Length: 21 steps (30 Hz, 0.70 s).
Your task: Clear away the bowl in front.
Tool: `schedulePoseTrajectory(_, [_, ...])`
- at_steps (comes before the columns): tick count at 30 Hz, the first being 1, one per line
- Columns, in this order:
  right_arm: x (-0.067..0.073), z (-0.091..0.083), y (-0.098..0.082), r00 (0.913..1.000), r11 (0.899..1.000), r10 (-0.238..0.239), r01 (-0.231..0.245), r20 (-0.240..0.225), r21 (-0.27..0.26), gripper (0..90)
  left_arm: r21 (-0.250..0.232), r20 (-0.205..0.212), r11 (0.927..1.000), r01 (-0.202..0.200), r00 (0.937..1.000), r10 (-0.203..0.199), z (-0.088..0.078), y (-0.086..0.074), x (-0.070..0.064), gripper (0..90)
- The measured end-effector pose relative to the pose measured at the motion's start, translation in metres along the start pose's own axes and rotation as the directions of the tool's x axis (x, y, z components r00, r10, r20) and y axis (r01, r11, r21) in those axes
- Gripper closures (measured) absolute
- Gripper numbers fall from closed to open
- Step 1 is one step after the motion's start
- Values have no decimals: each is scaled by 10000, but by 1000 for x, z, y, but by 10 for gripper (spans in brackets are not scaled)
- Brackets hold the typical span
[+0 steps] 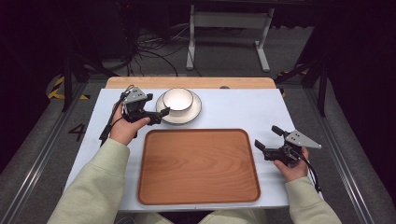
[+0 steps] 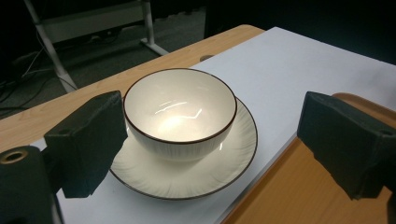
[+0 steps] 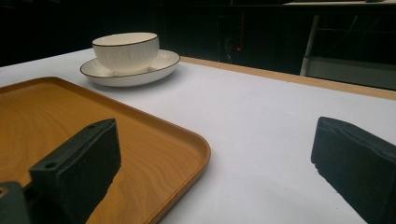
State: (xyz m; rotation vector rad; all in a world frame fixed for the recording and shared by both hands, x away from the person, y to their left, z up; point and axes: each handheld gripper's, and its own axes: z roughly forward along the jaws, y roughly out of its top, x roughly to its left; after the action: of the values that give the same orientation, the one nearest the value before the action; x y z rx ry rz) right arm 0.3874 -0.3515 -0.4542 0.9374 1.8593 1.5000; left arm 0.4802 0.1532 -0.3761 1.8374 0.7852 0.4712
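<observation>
A white bowl [image 1: 178, 99] with a dark rim sits on a white plate [image 1: 194, 112] at the back of the table. The bowl [image 2: 180, 112] and plate [image 2: 187, 179] lie just ahead of my left gripper [image 2: 210, 149], which is open with its jaws wide on either side of them, touching neither. In the high view the left gripper [image 1: 159, 111] hovers at the plate's left edge. A wooden tray [image 1: 198, 165] lies empty in the middle. My right gripper [image 1: 267, 138] is open beside the tray's right edge; its own view shows the tray corner [image 3: 187, 140], the bowl [image 3: 126, 50] and the plate [image 3: 163, 63] farther off.
A white mat [image 1: 243, 109] covers the table, with a strip of bare wood [image 1: 187, 82] along the far edge. Beyond the table stand a white frame [image 1: 229, 28] and loose cables [image 1: 149, 51] on the floor.
</observation>
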Motion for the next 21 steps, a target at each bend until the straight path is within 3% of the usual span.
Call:
schedulePoseTrajectory(10, [0, 0, 0, 10000, 10000, 54, -54, 77, 5, 13, 166, 298, 9997, 176, 9994, -181, 14, 7, 2, 102])
schedulePoseTrajectory(13, [0, 0, 0, 9999, 10000, 96, -96, 88, 8, 13, 189, 331, 9997, -127, 9994, 120, 17, 11, 3, 112])
schedulePoseTrajectory(21, [0, 0, 0, 9999, 10000, 27, -27, 133, 3, 13, 933, 798, 9952, -293, 9966, 219, 24, 17, 6, 213])
